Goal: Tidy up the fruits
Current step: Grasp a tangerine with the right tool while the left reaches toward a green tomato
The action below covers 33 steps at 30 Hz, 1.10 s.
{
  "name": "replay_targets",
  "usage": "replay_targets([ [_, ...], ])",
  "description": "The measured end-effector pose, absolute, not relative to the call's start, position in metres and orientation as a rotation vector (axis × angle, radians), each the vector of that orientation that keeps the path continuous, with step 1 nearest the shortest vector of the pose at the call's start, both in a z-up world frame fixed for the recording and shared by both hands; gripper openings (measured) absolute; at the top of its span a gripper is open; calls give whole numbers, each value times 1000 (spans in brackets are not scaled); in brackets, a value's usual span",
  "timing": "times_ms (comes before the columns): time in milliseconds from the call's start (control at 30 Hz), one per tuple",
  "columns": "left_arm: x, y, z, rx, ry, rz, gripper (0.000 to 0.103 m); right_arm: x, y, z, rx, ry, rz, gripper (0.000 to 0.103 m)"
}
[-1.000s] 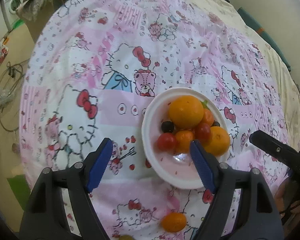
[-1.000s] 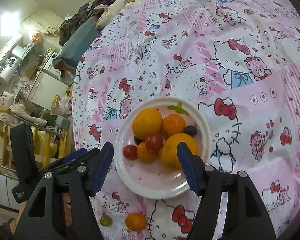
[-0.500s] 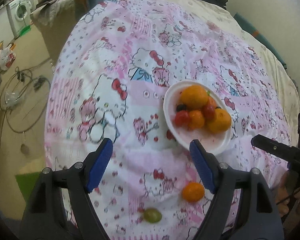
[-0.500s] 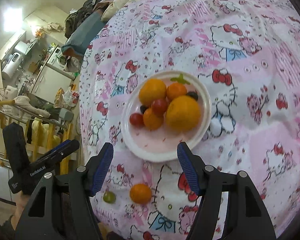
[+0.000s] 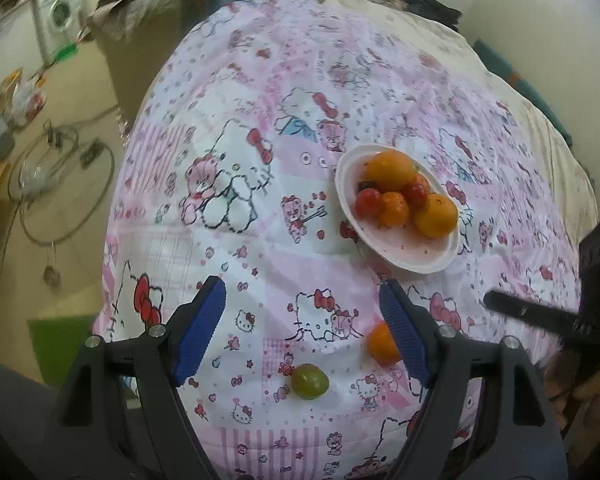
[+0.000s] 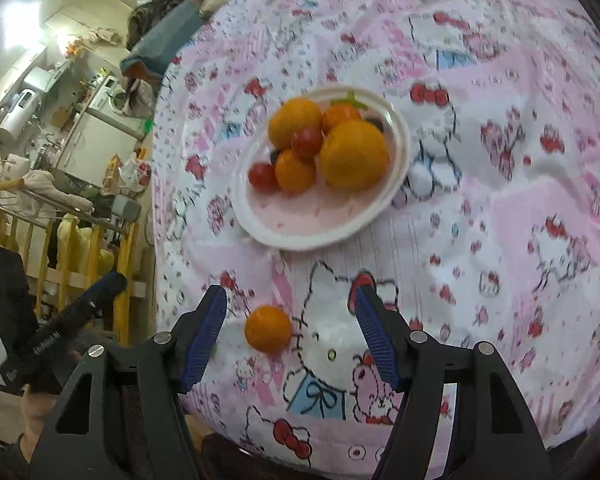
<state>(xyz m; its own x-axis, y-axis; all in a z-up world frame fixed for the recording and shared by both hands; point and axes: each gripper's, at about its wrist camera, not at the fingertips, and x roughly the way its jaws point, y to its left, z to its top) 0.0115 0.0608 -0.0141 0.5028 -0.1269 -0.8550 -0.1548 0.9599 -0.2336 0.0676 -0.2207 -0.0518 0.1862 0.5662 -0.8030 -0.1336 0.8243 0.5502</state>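
A white plate point(image 5: 412, 262) point(image 6: 324, 232) on the pink Hello Kitty cloth holds two big oranges point(image 5: 392, 168) point(image 6: 354, 154), small oranges and red cherry tomatoes point(image 5: 367, 203). A loose small orange point(image 5: 381, 343) point(image 6: 268, 328) lies on the cloth near the front edge, partly behind my left gripper's right finger. A green tomato point(image 5: 309, 381) lies beside it. My left gripper point(image 5: 302, 332) is open and empty above the green tomato. My right gripper point(image 6: 290, 328) is open and empty, with the loose orange between its fingers' lines.
The cloth-covered surface point(image 5: 260, 120) drops off at the left to a floor with cables point(image 5: 60, 184). Shelves, a wooden rail and household clutter point(image 6: 60, 160) stand to the left in the right wrist view. The other gripper shows at each view's edge point(image 5: 556, 320) point(image 6: 52, 336).
Both grippers have pulled back from the plate toward the front edge. The loose orange and green tomato have come into fuller view. Both stay open.
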Motion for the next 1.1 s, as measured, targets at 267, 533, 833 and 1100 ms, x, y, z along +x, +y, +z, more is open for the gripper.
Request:
replay_targets([
  [267, 15, 71, -28, -362, 1098, 50, 76, 68, -184, -90, 341, 1436, 559, 67],
  [533, 12, 78, -34, -374, 1121, 62, 76, 57, -127, -111, 126, 1486, 615, 56],
  [833, 8, 75, -51, -306, 1187, 50, 76, 56, -125, -106, 44, 1451, 597, 45],
  [1100, 0, 29, -86, -181, 1355, -78, 68, 71, -168, -73, 185, 1345, 540, 45],
])
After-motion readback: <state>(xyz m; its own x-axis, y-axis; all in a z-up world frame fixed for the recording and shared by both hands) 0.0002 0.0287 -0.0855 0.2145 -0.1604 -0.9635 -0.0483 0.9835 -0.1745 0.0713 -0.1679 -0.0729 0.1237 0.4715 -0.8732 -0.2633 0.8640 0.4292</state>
